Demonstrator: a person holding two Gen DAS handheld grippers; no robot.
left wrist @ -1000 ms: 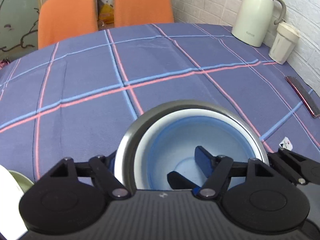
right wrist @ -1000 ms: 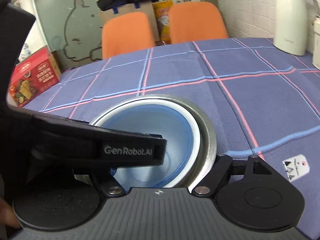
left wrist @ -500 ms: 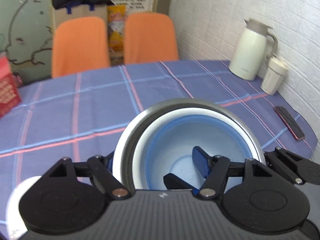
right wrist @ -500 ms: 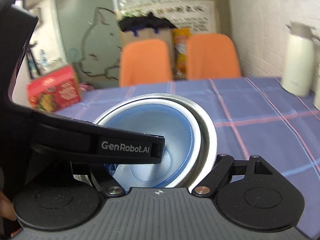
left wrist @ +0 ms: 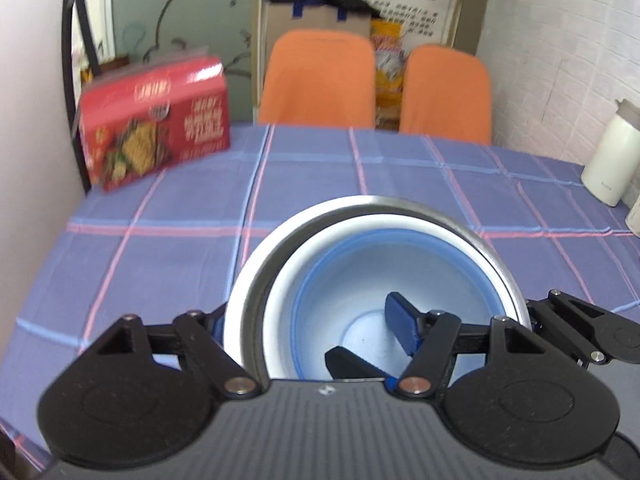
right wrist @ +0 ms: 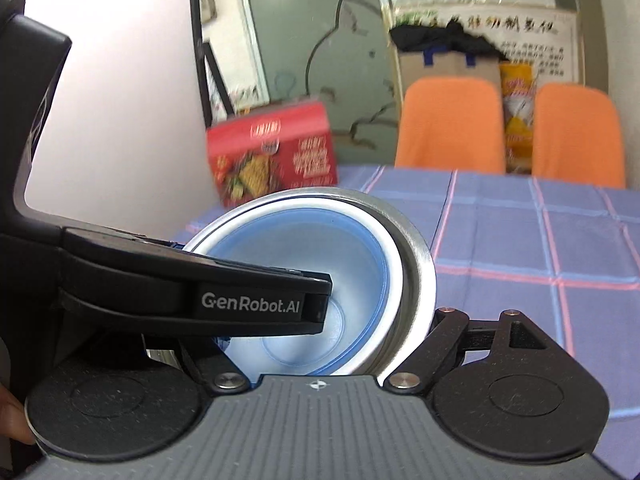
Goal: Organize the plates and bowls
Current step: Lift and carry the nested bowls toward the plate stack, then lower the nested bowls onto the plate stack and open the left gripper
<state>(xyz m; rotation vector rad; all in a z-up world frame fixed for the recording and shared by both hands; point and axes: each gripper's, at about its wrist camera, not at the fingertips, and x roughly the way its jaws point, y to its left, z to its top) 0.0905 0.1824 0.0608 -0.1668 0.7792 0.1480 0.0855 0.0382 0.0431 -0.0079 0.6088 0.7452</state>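
A nested stack fills both views: a steel bowl (left wrist: 404,205) outermost, a white bowl (left wrist: 280,300) inside it, and a blue bowl (left wrist: 360,264) innermost. The stack is held above the checked tablecloth (left wrist: 160,240). My left gripper (left wrist: 308,322) is shut on the stack's near wall, its blue pad (left wrist: 400,324) inside and its other finger outside. My right gripper (right wrist: 332,340) is shut on the same steel bowl (right wrist: 416,264), one finger outside the rim and the other hidden. In the right wrist view the left gripper's body (right wrist: 248,304) reaches over the blue bowl (right wrist: 352,248).
A red cracker box (left wrist: 156,120) stands at the table's far left edge. Two orange chairs (left wrist: 316,80) stand behind the table. A white thermos jug (left wrist: 612,160) stands at the right by the brick wall. A fingertip (right wrist: 10,420) shows at the lower left.
The bowl stack has come up off the table and swung left with both grippers still on it. The red box came into view and the jug slid to the right edge.
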